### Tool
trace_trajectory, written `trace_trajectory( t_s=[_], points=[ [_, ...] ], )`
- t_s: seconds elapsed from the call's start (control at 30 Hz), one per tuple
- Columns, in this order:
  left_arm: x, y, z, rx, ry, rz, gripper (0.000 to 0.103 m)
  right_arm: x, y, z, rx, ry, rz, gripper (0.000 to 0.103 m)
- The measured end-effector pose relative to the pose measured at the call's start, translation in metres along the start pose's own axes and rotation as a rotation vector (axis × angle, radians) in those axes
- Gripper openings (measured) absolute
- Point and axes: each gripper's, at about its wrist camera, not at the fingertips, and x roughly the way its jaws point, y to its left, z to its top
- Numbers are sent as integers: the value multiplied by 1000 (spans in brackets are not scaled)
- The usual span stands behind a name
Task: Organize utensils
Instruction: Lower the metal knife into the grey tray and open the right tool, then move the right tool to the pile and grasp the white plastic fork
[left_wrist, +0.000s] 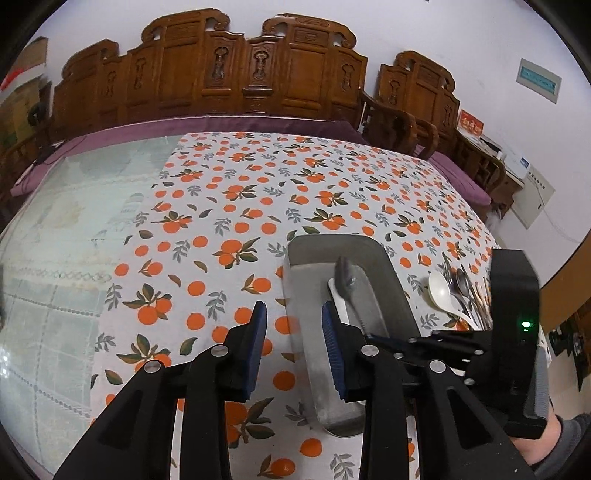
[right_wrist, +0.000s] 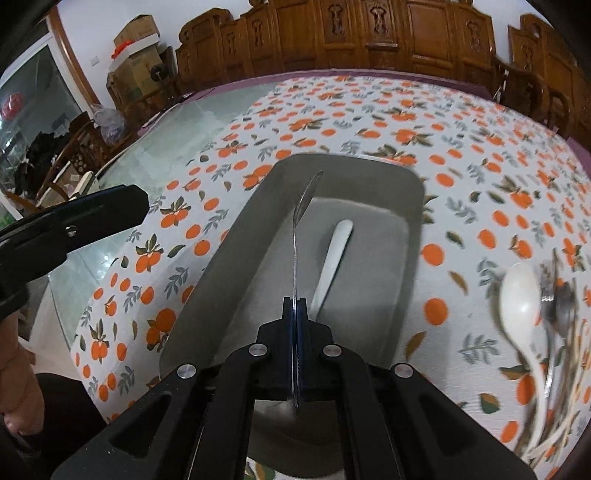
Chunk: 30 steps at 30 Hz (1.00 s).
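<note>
Utensils: right claw (right_wrist: 297, 314) clamps a metal spoon (right_wrist: 300, 221) over the tray (right_wrist: 236, 236); left claw (left_wrist: 293, 332) parted, empty; no legible writing.

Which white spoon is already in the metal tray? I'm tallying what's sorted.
The white spoon lying flat on the metal tray's floor, beside the tongs-held utensil. The other white spoon lies on the tablecloth in the unsorted pile.

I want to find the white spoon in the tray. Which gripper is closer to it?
Right. The right gripper hangs over the tray, holding a metal spoon just beside the white spoon. The left gripper hovers open over the tray's edge, farther off.
</note>
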Motion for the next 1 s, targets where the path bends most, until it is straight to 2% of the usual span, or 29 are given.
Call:
trace_trajectory(
  t_s=[0.23, 0.43, 0.53, 0.7, 0.77, 0.93, 1.0],
  points=[
    [1, -5, 0, 6, 2, -8, 29, -10, -8, -2, 9, -17, 13, 6],
    [0, -24, 0, 24, -6, -26, 30, -59, -23, -12, -41, -99, -34, 6],
    [0, -38, -1, 42, -14, -39, 40, -94, -43, -21, -50, -148, -72, 6],
    [3, -63, -3, 69, -15, -50, 55, -133, -86, -35, -35, -176, -162, 8],
    [4, -72, -3, 71, -13, -54, 56, -143, -104, -42, -22, -179, -198, 14],
    [7, -93, -5, 73, -23, -61, 57, -153, -148, -59, 43, -166, -271, 15],
    [10, -102, -6, 83, -23, -54, 58, -152, -163, -68, 68, -155, -290, 21]
  ],
)
